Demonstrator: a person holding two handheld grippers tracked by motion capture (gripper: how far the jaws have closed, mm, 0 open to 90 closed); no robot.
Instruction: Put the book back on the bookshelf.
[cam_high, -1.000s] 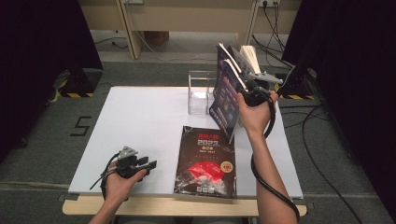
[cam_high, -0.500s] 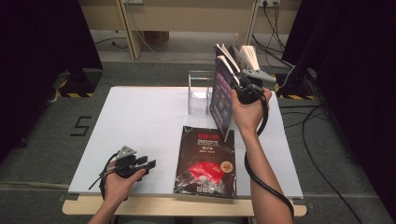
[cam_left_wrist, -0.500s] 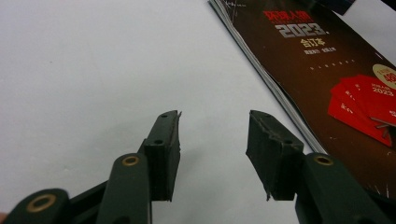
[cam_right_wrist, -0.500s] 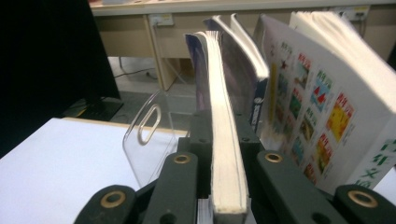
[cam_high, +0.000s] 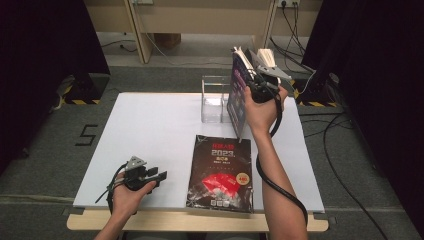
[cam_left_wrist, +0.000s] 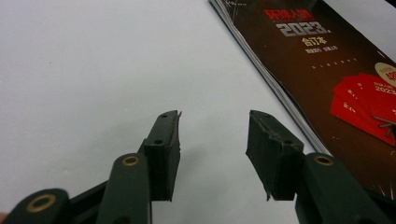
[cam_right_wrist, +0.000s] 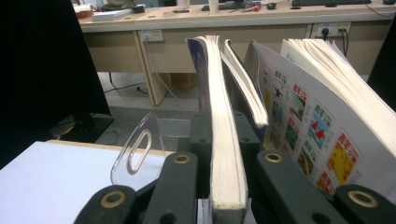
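Observation:
My right gripper (cam_high: 256, 86) is raised over the table's far right and shut on a thick magazine with a dark purple cover (cam_high: 236, 98), held upright. Its jaws clamp the page block (cam_right_wrist: 223, 140), while loose colour-printed pages (cam_right_wrist: 303, 121) fan out to the right. The magazine's lower edge is beside a clear acrylic rack (cam_high: 215, 100) (cam_right_wrist: 134, 150). A second, dark magazine with red print (cam_high: 222, 172) (cam_left_wrist: 336, 70) lies flat near the front edge. My left gripper (cam_high: 159, 176) (cam_left_wrist: 214, 126) rests open on the table at the front left, with nothing between its jaws.
The white table top (cam_high: 150, 125) stretches bare to the left of the rack. Beyond the far edge are a wooden desk (cam_right_wrist: 196, 37), cables on the floor (cam_high: 330, 125) and black curtains on both sides.
My right hand has carried the upright magazine a little leftward, closer to the acrylic rack. The left gripper and the flat magazine have stayed where they were.

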